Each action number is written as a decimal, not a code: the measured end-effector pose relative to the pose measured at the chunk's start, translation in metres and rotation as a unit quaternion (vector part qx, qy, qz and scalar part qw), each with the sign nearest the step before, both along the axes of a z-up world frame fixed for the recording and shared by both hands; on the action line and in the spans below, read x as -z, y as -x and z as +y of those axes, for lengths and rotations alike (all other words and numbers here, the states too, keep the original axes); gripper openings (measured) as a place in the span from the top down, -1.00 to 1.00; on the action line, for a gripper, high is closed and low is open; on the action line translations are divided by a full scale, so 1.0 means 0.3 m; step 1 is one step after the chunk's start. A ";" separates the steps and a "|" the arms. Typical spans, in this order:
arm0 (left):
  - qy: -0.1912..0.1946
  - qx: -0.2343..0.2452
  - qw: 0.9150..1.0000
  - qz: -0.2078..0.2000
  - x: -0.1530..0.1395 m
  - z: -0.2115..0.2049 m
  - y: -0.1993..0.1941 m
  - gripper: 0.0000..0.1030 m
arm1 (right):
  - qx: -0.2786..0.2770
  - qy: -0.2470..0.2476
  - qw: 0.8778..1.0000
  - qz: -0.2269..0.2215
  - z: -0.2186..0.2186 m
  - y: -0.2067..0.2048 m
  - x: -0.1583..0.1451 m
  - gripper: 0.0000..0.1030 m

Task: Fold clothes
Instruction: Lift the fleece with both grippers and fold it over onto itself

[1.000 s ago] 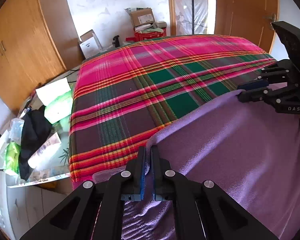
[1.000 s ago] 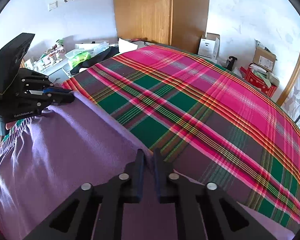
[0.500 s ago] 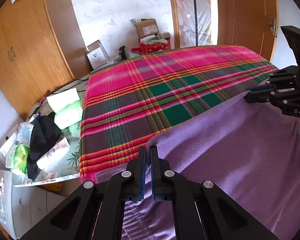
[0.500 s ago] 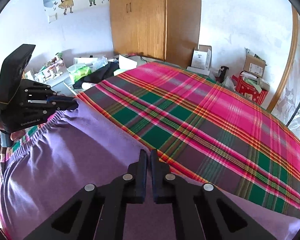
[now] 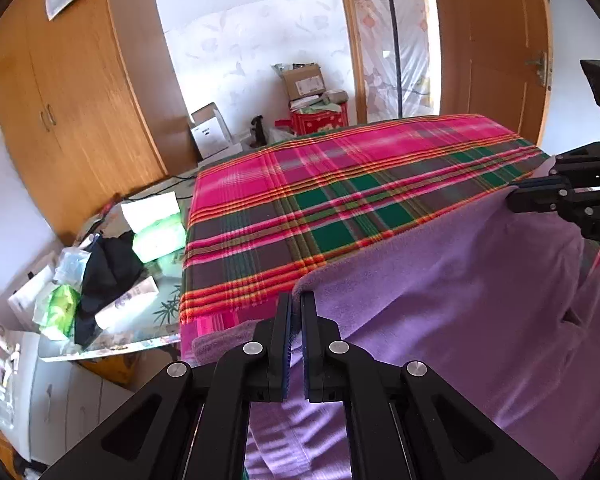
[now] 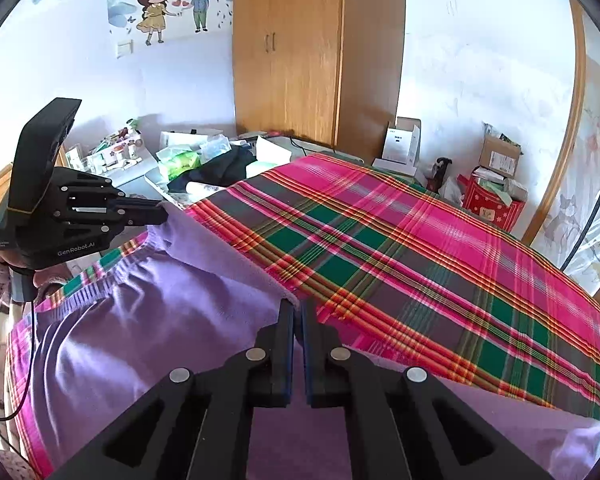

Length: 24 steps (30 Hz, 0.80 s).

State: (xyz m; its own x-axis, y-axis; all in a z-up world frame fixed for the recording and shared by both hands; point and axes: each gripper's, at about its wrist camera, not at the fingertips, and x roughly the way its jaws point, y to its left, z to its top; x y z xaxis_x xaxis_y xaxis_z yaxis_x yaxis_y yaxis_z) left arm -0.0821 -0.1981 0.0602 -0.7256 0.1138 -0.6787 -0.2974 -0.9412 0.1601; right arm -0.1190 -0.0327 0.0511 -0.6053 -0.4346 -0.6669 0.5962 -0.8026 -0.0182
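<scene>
Both clamped on purple garment (image 5: 440, 300) (lower part cut off) | left gripper (image 5: 296, 312) | right gripper (image 6: 298, 320)

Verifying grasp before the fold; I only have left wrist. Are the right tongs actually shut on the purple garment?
Observer: Yes, right wrist shows the right tongs shut on the purple garment at its edge.
Operator: Where is left holding?
Observer: The left tongs pinch a corner beside the gathered waistband.
Operator: Anything past the right side?
Observer: Purple fabric continues right of the right tongs, over the plaid sheet at its near edge.
</scene>
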 end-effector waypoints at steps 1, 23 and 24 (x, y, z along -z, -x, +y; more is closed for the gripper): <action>0.001 0.000 1.000 0.003 -0.005 0.004 -0.018 0.92 | 0.000 0.001 1.000 0.000 0.002 -0.011 -0.002 0.92; -0.013 -0.024 0.999 0.044 -0.083 -0.006 -0.288 0.92 | -0.014 0.019 0.999 0.044 -0.020 -0.288 -0.088 0.92; -0.013 -0.024 0.999 0.045 -0.083 -0.006 -0.300 0.92 | -0.016 0.019 0.999 0.045 -0.022 -0.302 -0.090 0.92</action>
State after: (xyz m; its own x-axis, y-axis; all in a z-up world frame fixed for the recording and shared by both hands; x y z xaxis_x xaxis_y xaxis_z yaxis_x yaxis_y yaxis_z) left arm 0.0079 -0.2001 0.0852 -0.7891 0.0937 -0.6071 -0.2371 -0.9582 0.1604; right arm -0.0284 -0.0393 0.0780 -0.6473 -0.4776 -0.5940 0.6183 -0.7848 -0.0428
